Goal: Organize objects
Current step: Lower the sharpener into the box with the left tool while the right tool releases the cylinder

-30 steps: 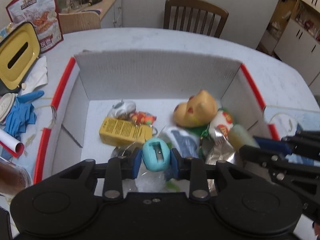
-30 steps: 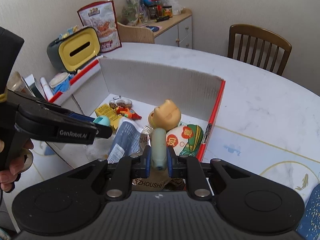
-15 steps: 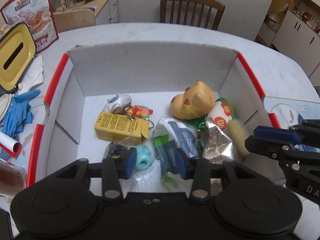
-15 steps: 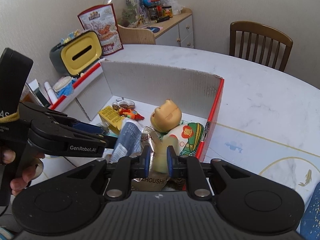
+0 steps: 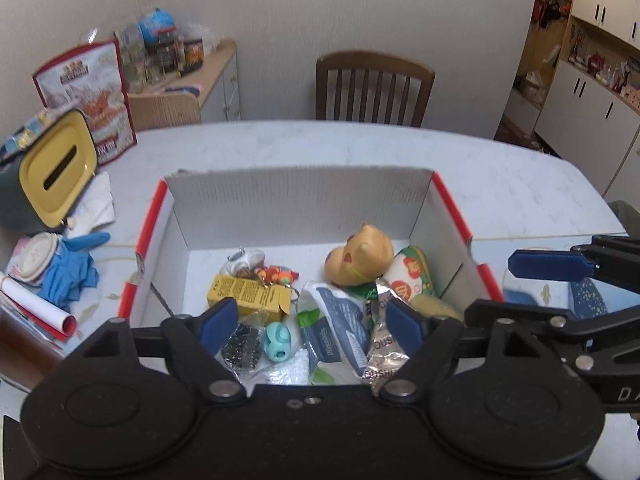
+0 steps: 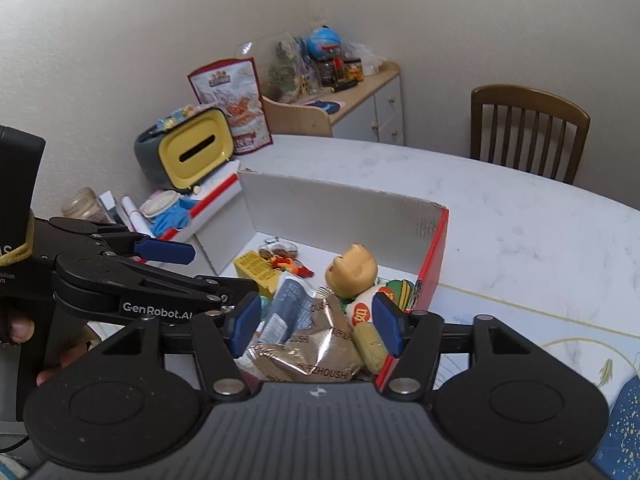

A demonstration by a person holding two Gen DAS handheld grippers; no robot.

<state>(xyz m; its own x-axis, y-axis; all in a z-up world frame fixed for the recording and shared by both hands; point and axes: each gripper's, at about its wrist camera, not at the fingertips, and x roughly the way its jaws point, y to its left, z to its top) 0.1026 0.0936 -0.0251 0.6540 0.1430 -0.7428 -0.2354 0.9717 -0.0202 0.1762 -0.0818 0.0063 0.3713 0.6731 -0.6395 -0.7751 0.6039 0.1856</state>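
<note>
A white cardboard box [image 5: 300, 204] with red edges holds several small things. My left gripper [image 5: 312, 322] hangs open over its near side, nothing between the pads. Below it a teal sharpener [image 5: 278, 340] lies loose beside a yellow carton [image 5: 244, 294]. My right gripper [image 6: 316, 322] is open too, above a foil packet [image 6: 316, 344]. A pale green tube [image 6: 370, 342] rests against the box's right wall [image 6: 434, 264]. A yellow toy head [image 6: 352, 272] sits further in. Each view catches the other gripper from the side: the right gripper [image 5: 516, 288], the left gripper [image 6: 212, 268].
Left of the box stand a yellow-lidded bin [image 5: 52, 172], blue gloves [image 5: 68, 272], a paper roll [image 5: 36, 300] and a snack bag [image 5: 86, 92]. A wooden chair [image 5: 374, 88] is behind the table. A blue mat [image 6: 624, 420] lies at the right. A hand [image 6: 20, 328] holds the left gripper.
The left gripper opened and the teal sharpener dropped into the box. The right gripper opened and let the pale green tube fall by the right wall. Both grippers drew back and up.
</note>
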